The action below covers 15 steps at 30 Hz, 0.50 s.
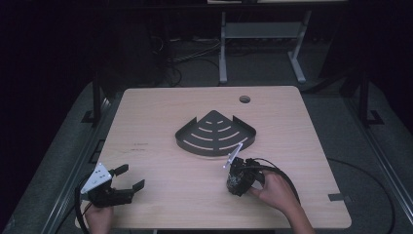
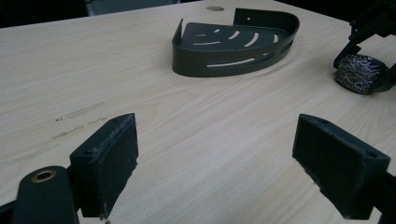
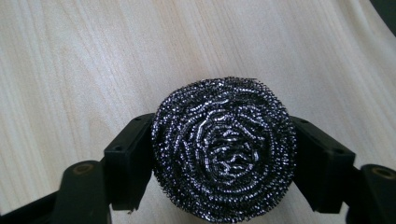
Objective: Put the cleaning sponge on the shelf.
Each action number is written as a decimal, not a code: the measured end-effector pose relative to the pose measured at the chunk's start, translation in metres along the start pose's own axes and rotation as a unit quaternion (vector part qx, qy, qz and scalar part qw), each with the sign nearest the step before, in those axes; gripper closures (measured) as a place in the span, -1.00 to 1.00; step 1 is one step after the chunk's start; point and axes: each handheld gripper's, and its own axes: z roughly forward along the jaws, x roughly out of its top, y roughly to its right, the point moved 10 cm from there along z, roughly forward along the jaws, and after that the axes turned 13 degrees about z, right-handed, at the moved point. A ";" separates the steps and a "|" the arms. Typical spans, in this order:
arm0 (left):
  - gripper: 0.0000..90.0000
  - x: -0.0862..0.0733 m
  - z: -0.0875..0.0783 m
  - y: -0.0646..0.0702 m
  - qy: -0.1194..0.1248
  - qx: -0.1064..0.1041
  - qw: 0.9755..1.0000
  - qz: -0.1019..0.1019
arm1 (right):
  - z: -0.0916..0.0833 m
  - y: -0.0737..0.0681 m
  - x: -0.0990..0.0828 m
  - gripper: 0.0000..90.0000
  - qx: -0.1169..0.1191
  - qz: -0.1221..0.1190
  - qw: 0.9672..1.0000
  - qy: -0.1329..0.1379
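Wooden table (image 1: pixel 160 112) | right gripper (image 3: pixel 224 154) pinching steel scourer (image 3: pixel 224 149), flat face camera-ward | left gripper (image 2: pixel 215 158) spread

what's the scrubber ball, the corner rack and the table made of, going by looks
Scrubber ball, gripped in the right claw: coiled steel wire, probably; shiny silver strands wound in loops.
Corner rack: looks like thin sheet metal with a matte dark coating, going by its slim walls and cut slots; moulded plastic isn't ruled out.
Table: pale wood grain, likely a smooth laminate or veneer rather than solid wood.
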 end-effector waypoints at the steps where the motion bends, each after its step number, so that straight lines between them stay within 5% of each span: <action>1: -0.70 0.000 0.000 0.000 0.000 0.000 1.000 0.000 | 0.000 0.000 0.000 -0.36 0.000 0.000 1.000 0.001; 15: -0.70 0.000 0.000 0.000 0.000 0.000 1.000 0.000 | -0.005 -0.001 -0.001 -0.32 0.005 -0.002 1.000 0.007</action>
